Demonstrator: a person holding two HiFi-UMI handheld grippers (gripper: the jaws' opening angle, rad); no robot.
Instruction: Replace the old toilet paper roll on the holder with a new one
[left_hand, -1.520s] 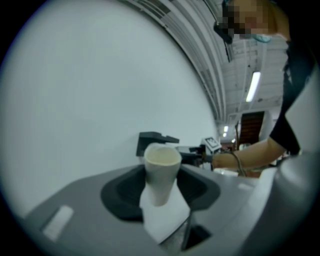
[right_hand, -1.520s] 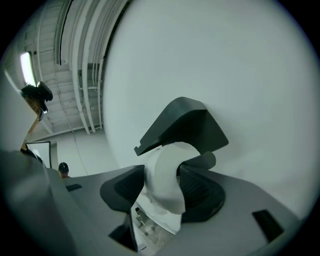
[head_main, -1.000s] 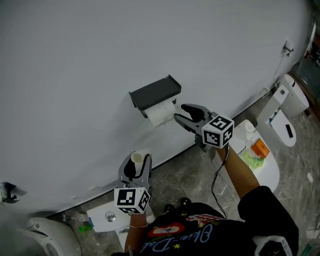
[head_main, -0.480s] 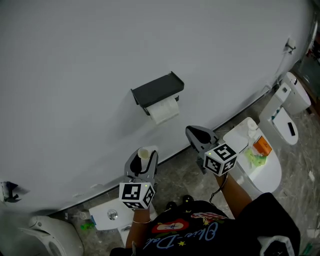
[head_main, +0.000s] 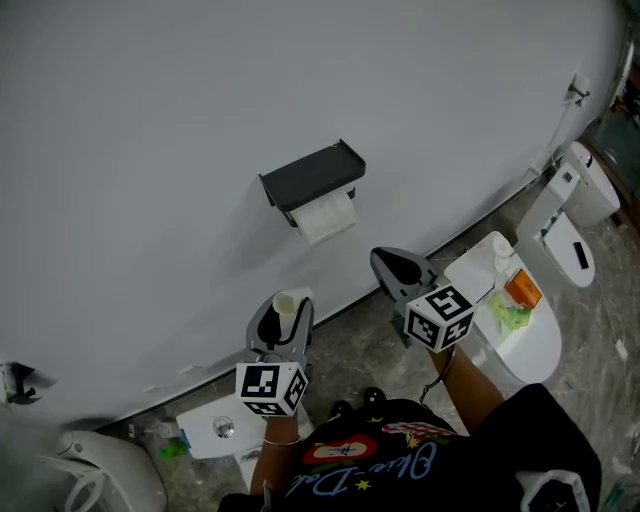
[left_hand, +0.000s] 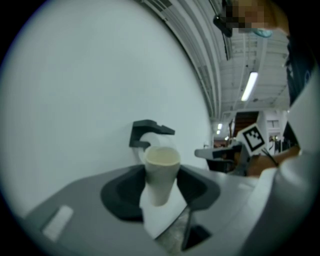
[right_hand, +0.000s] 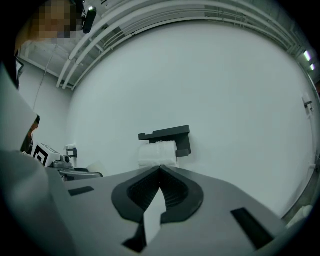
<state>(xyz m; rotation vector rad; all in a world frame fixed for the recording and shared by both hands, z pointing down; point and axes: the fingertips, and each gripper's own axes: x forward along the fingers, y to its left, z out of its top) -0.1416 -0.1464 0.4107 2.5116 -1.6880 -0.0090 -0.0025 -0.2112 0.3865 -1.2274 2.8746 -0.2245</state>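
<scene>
At the bottom centre of the head view, the left gripper (head_main: 280, 318) is clamped on an upright, bare cardboard tube (left_hand: 161, 170), with a scrap of white paper (left_hand: 159, 215) hanging at the tube's base. Just right of it and slightly higher in the frame, the right gripper (head_main: 384, 263) is clenched, its jaws pressed tip to tip. Beyond both, at mid-frame on the white wall (head_main: 150, 150), a toilet paper roll (head_main: 325, 218) sits under the dark holder (head_main: 312, 178).

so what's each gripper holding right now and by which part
Left gripper clamps the cardboard tube around its lower half; right gripper is shut, empty.
</scene>
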